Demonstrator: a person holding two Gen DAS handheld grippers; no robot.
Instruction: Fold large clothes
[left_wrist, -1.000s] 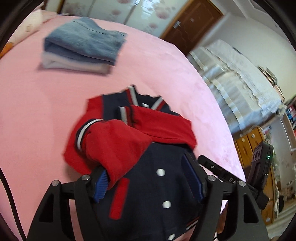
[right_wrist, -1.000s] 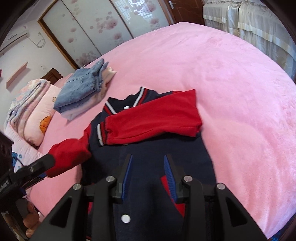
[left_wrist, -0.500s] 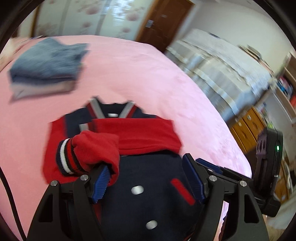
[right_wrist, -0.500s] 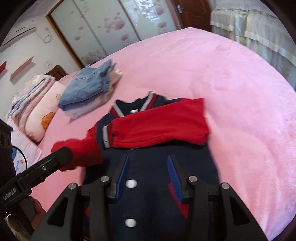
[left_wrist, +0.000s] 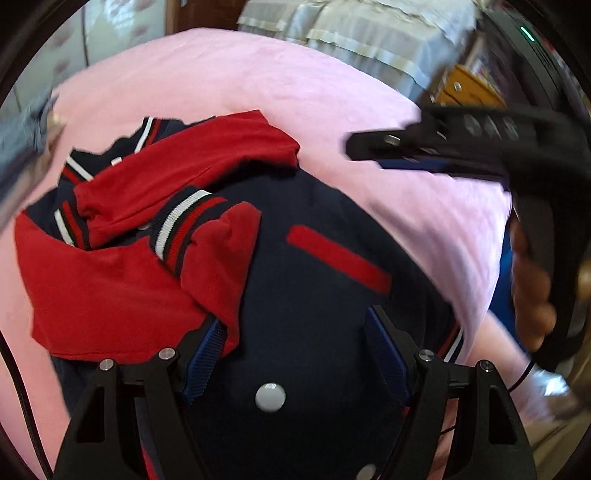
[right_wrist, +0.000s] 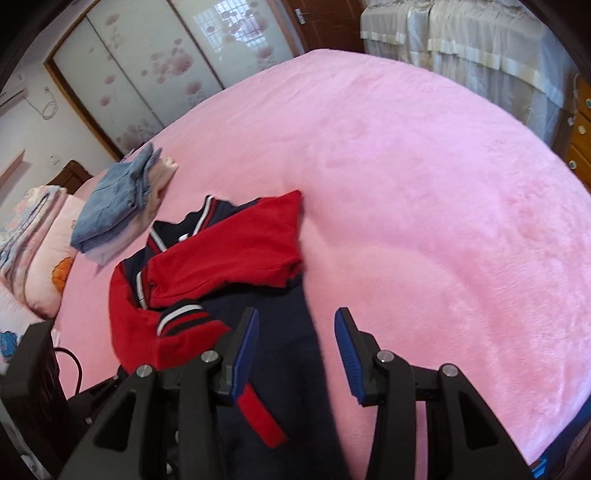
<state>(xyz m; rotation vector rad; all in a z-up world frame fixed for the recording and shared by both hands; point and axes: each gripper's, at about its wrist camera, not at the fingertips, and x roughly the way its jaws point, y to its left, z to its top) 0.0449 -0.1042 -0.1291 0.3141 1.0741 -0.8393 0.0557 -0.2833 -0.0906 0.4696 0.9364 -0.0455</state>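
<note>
A navy jacket (left_wrist: 314, 295) with red sleeves lies face up on the pink bed (left_wrist: 258, 81), its collar at the far end. Both sleeves are crossed over the chest. The left sleeve (left_wrist: 122, 295) is bunched, its striped cuff (left_wrist: 184, 221) on top. My left gripper (left_wrist: 295, 347) hovers low over the buttoned front with its jaws wide apart; the sleeve's edge rests against the left finger and nothing is pinched. My right gripper (right_wrist: 295, 339) stands open above the jacket's right edge (right_wrist: 306, 295), and from the left wrist its fingers (left_wrist: 373, 153) show side-on, held by a hand.
A folded stack of denim and pale clothes (right_wrist: 122, 210) sits on the bed beyond the collar, with pillows (right_wrist: 33, 251) to its left. Bare pink blanket (right_wrist: 424, 184) spreads to the right. Sliding wardrobe doors (right_wrist: 166, 74), pale curtains (right_wrist: 461, 40) and wooden drawers (right_wrist: 580, 129) surround the bed.
My left gripper swung right and down over the jacket, bringing the left red sleeve from the side onto the chest. My right gripper shifted right to the jacket's edge.
</note>
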